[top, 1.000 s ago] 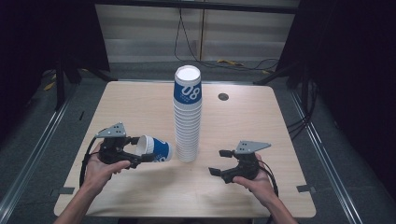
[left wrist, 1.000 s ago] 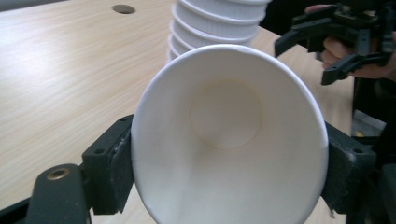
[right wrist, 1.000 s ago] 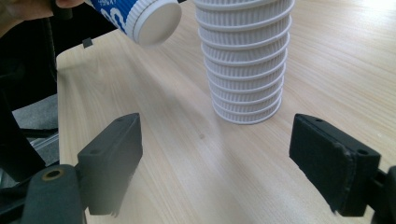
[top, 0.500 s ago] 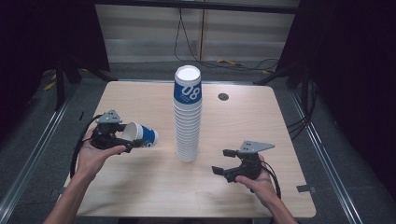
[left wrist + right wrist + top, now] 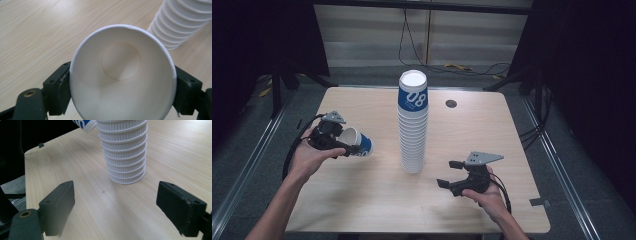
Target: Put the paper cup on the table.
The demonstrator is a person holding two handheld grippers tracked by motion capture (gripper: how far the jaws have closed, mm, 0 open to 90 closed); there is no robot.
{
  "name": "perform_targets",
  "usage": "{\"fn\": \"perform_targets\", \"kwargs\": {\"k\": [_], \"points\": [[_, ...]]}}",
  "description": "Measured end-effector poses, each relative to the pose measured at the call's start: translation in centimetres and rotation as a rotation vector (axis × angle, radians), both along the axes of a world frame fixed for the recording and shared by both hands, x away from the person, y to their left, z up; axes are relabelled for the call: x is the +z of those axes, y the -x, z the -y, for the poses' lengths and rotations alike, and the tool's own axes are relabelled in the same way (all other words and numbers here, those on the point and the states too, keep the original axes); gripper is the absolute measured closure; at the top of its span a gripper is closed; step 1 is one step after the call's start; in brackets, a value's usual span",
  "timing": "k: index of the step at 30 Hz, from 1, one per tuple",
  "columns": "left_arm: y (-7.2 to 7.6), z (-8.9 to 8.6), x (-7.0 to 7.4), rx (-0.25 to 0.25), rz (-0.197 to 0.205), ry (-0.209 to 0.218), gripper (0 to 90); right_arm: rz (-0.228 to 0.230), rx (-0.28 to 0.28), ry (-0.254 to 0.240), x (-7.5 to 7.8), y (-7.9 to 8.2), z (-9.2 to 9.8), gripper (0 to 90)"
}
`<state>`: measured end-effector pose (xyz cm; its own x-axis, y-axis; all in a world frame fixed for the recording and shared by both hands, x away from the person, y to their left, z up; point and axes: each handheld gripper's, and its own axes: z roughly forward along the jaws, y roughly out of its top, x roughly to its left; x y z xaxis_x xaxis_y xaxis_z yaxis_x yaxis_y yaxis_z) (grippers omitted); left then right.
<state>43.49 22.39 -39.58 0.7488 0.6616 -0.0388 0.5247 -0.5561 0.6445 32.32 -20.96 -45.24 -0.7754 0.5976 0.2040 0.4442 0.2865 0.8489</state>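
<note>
From the high view, I hold my left gripper (image 5: 343, 145) over the left side of the table (image 5: 362, 210). It pinches 1 paper cup (image 5: 356, 141). The cup lies on its side in the air, with its open mouth toward my hand and its blue band pointing at the stack. The tall stack of cups (image 5: 412, 125) stands upright in the middle of the table, apart from my cup. The top cup of the stack has a blue band with white marks. My right gripper (image 5: 449, 176) is low on the right side of the table, near the foot of the stack but not touching it. Its jaws are spread and nothing is between them. A small dark round spot (image 5: 451, 103) sits on the far part of the table.

In the left gripper view, I look right into the white cup (image 5: 121, 80). I see its round bottom inside. My 2 black jaws press on its rim, 1 on each side. The stack (image 5: 180, 25) leans across the top right corner, behind the cup.

In the right gripper view, my 2 black jaws stand wide apart; they have just been opening, and only bare wood (image 5: 107, 212) lies between them. The ribbed bottom of the stack (image 5: 125, 152) stands ahead of them. A bit of blue from my held cup (image 5: 83, 124) shows at the top.
</note>
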Motion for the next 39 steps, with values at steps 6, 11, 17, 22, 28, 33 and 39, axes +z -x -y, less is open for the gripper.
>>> {"fn": "perform_targets", "kwargs": {"k": [6, 11, 17, 22, 28, 33, 39], "points": [[-1.5, 0.3, -0.5, 0.035, -0.052, -0.06, 18.7, -0.004, -0.008, -0.007, 0.0, -0.2, 0.3, 14.5], [-2.1, 1.2, -0.3, 0.021, -0.086, -0.157, 18.5, -0.005, -0.013, -0.009, 0.1, -0.2, 0.5, 14.6], [-2.8, 1.6, -0.9, 0.025, -0.135, -0.214, 18.4, -0.007, -0.002, -0.004, 0.0, -0.2, 0.4, 14.6], [-3.3, 2.0, -1.8, 0.026, -0.173, -0.283, 18.1, -0.006, -0.001, -0.004, 0.0, -0.2, 0.4, 14.6], [-3.4, 2.7, -2.3, 0.009, -0.182, -0.325, 17.1, -0.012, -0.002, -0.005, 0.0, -0.2, 0.3, 14.6], [-3.6, 3.2, -2.4, 0.003, -0.182, -0.339, 15.5, -0.01, 0.001, -0.005, 0.0, -0.2, 0.3, 14.6], [-3.8, 3.9, -2.6, -0.005, -0.166, -0.351, 14.4, -0.014, 0.003, -0.002, -0.1, -0.2, 0.3, 14.7]]}}
